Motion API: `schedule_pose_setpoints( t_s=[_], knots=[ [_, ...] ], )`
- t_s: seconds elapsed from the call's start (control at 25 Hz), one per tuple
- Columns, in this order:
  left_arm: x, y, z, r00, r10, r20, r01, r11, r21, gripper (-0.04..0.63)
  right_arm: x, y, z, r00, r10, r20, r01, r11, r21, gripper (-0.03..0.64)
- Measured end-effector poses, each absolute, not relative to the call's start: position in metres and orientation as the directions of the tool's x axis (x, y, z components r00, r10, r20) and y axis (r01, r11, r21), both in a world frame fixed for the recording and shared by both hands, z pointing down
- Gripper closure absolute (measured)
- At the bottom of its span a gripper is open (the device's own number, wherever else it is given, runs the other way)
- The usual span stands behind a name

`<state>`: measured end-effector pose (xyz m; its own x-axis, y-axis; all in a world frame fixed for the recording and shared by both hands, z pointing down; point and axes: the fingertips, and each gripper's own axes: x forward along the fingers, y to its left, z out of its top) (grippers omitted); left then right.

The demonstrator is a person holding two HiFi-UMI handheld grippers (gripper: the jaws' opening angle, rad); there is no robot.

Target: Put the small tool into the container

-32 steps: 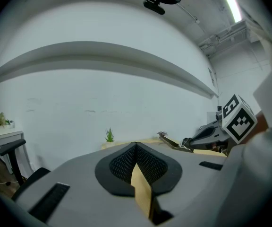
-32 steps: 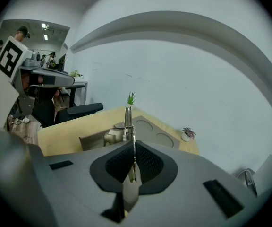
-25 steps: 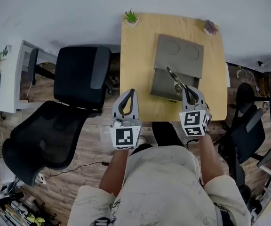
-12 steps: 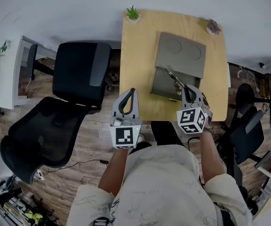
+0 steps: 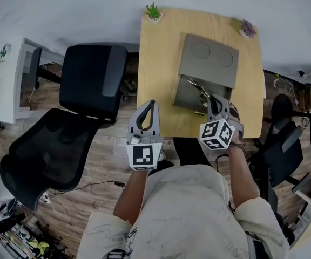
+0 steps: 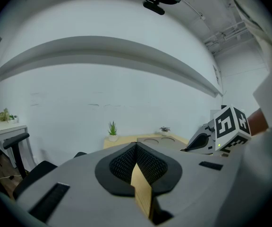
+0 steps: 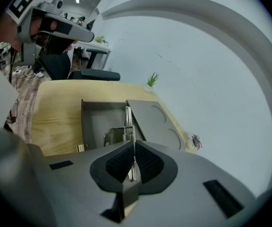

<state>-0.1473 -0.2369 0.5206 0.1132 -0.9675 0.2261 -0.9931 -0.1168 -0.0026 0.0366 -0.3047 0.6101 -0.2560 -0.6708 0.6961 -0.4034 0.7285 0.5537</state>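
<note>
On the wooden table (image 5: 158, 63) lies a grey container (image 5: 189, 97), its tray open and its lid (image 5: 209, 58) with two round recesses folded back behind it. My right gripper (image 5: 214, 99) is shut on a small metal tool (image 5: 196, 85), a slim sprung clamp that sticks out over the open tray. In the right gripper view the tool (image 7: 127, 122) runs from between the pads of the right gripper (image 7: 133, 143) over the tray (image 7: 96, 119). My left gripper (image 5: 152, 103) is shut and holds nothing; it hangs at the table's front left edge. Its tips (image 6: 136, 145) meet.
Two small potted plants (image 5: 154, 12) (image 5: 247, 29) stand at the table's far corners. Black office chairs (image 5: 90, 85) (image 5: 42, 150) crowd the left side, and another chair (image 5: 282, 144) stands at the right. A white desk (image 5: 7, 85) is at the far left.
My right gripper has sunk a little toward the tray and rolled, so its marker cube shows a different face. The tool went down with it. The left gripper has not moved.
</note>
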Motion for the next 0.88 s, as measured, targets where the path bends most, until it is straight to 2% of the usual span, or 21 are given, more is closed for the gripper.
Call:
schedule_pose_setpoints(
  t_s=[0.16, 0.88],
  knots=[
    [-0.147, -0.233, 0.528, 0.113, -0.959, 0.260, -0.994, -0.112, 0.018, 0.591, 0.037, -0.306, 0.618, -0.218, -0.667, 0.713, -0.372, 0.732, 0.571, 0.597],
    [-0.152, -0.231, 0.532, 0.099, -0.962, 0.256, -0.995, -0.093, 0.035, 0.591, 0.026, -0.316, 0.638, -0.145, -0.650, 0.746, -0.291, 0.749, 0.596, 0.595]
  ],
)
